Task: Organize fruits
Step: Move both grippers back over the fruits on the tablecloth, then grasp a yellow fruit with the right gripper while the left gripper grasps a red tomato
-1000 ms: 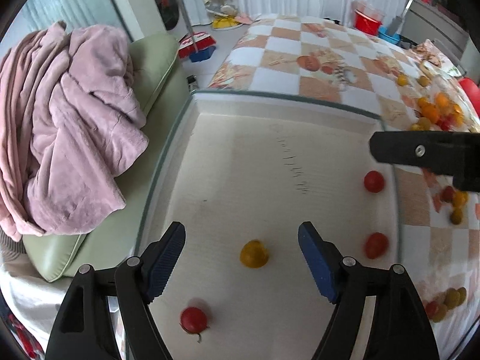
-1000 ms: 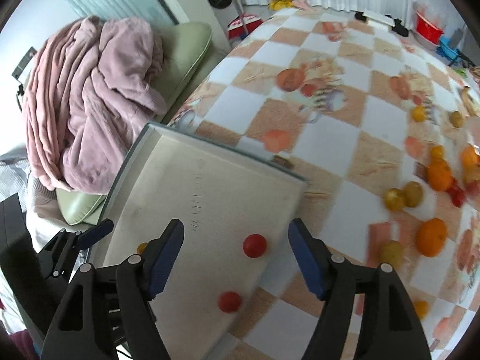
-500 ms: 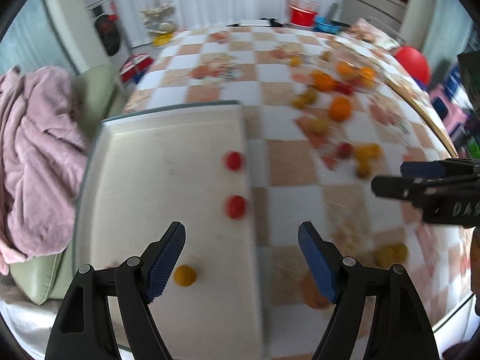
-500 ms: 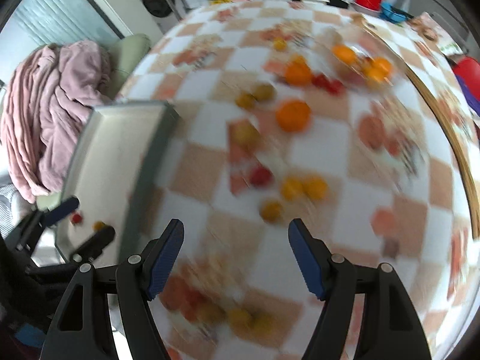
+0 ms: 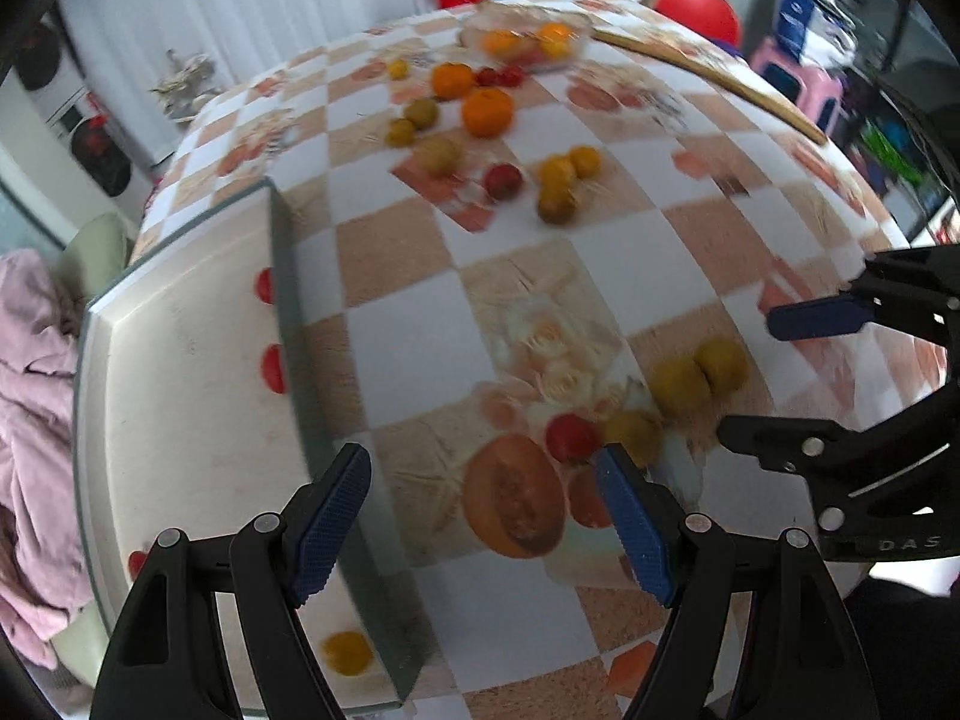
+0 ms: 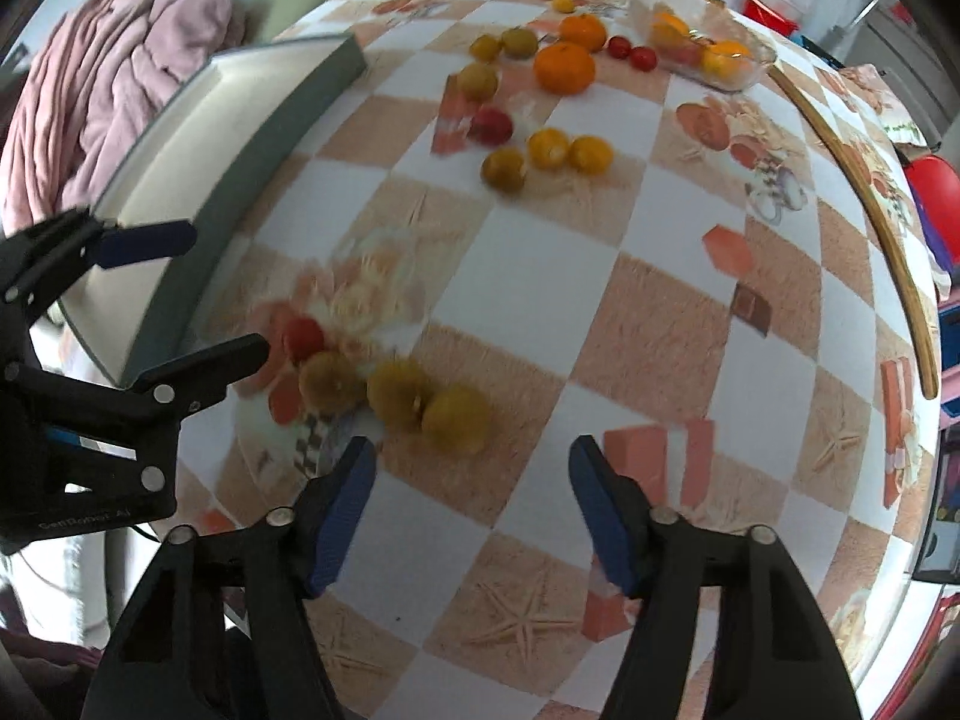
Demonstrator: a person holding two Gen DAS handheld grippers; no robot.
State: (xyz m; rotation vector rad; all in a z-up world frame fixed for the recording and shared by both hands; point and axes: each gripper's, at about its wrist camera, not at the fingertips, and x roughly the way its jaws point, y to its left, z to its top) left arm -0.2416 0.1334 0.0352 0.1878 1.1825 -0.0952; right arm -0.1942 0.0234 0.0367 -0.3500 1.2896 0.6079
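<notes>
**Warm fruit colours on a checked cloth**

The table (image 6: pixel 654 312) wears a cloth of white and sandy-tan squares printed with orange-red fruit motifs. Two oranges (image 6: pixel 564 67) are bright orange; the small tomatoes (image 6: pixel 303 333) are red, the plums (image 6: pixel 456 420) mustard yellow. The tray (image 5: pixel 180 396) is cream inside with a grey-green rim. The fingers (image 5: pixel 330 519) carry blue pads on black. The blanket (image 6: pixel 114 78) is dusty pink.

The table (image 5: pixel 630 276) is viewed steeply from above by 2 fisheye wrist cameras. The tray (image 5: pixel 180 396) edge is framed closely by the left view; the cluster of yellow fruits (image 6: pixel 420 402) is shared by both.
</notes>
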